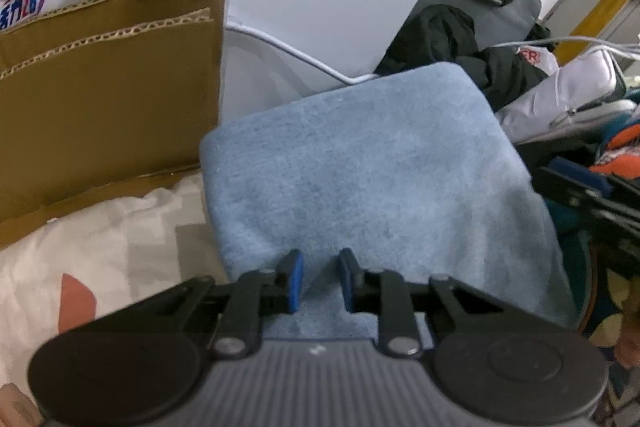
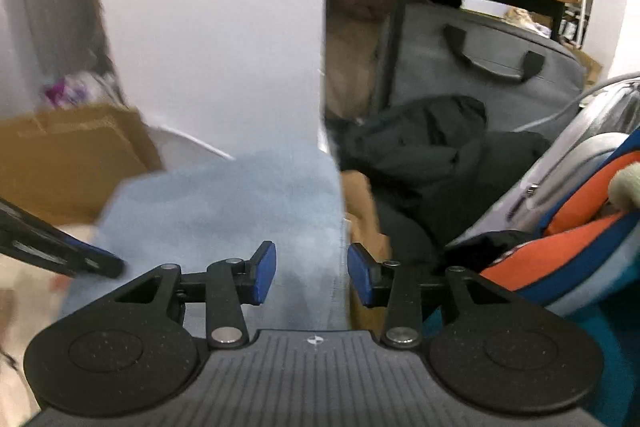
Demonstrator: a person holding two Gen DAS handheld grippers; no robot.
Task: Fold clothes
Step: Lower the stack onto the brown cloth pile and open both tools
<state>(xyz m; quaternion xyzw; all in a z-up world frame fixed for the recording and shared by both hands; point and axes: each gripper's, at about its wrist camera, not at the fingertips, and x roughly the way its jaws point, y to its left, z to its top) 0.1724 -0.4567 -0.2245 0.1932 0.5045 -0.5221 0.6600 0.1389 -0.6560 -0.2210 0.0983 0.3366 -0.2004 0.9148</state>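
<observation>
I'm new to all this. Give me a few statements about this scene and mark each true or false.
1. The folded cloth is light blue. True.
2. A cardboard box stands beside the cloth. True.
3. The right gripper is clamped shut on the cloth. False: its jaws stand apart over the cloth's edge, pressing nothing.
4. The bag with two handles is bright red. False: it is grey.
5. A black garment lies crumpled in front of that bag. True.

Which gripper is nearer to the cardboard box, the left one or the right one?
Left. The left gripper sits over the blue folded cloth near its edge beside the cardboard box. The right gripper is over the cloth's opposite edge, farther from the box.
</observation>
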